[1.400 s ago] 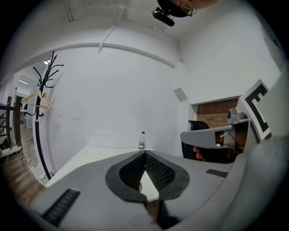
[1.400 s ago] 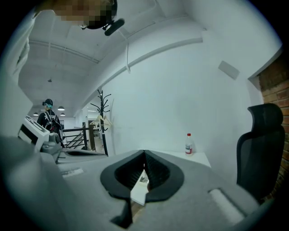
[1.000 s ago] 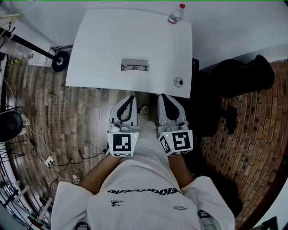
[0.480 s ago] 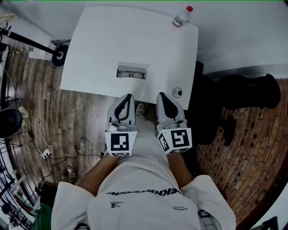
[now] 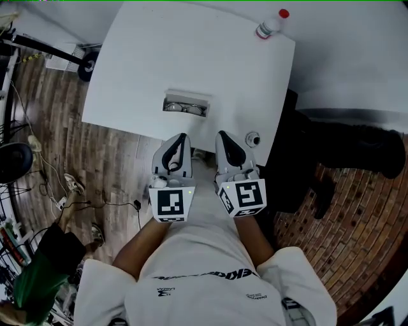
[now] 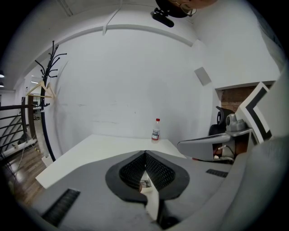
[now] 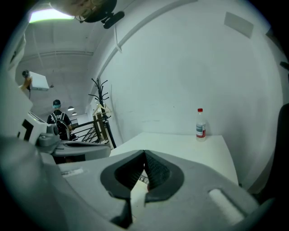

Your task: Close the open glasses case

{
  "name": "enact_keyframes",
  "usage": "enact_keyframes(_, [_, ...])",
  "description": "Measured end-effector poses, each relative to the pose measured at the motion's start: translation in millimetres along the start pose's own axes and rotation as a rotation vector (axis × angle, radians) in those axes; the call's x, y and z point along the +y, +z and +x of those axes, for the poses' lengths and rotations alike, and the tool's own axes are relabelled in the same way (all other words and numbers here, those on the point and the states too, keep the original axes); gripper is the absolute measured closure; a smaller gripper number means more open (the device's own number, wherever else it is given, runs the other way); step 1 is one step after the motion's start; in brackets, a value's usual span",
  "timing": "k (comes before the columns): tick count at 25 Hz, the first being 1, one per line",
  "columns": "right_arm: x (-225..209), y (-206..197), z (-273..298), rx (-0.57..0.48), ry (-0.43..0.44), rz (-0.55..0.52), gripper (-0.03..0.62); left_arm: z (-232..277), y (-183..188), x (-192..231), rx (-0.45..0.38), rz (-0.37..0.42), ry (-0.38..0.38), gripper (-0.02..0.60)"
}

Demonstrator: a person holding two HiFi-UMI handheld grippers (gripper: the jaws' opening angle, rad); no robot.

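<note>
- Hovering side by side, left gripper [image 5: 182, 137] and right gripper [image 5: 222, 135] have jaws pressed together (nothing held).
- Open glasses case [image 5: 185, 105] lies on the table [image 5: 159, 57], apart from both.

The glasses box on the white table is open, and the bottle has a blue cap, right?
Not quite. The bottle has a red cap, not a blue one, as the head view shows. The glasses case on the white table is indeed open.
</note>
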State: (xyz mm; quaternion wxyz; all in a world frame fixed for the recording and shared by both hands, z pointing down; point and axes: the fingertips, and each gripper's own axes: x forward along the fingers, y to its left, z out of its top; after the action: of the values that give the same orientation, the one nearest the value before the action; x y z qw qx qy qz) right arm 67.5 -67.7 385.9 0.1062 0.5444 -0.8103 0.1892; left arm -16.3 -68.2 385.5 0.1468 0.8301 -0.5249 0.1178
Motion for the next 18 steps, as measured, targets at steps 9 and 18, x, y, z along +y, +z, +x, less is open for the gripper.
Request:
enact_keyframes(9, [-12.3,-20.0,29.3,0.054,-0.009,0.029,0.592,15.0,-18.0,12.2,0.033,-0.017,0.018,0.583])
enact_keyframes(18, [-20.4,-43.6,63.4,0.108,-0.037,0.074,0.586,28.9,-32.9,24.8,0.061,-0.028,-0.012,0.583])
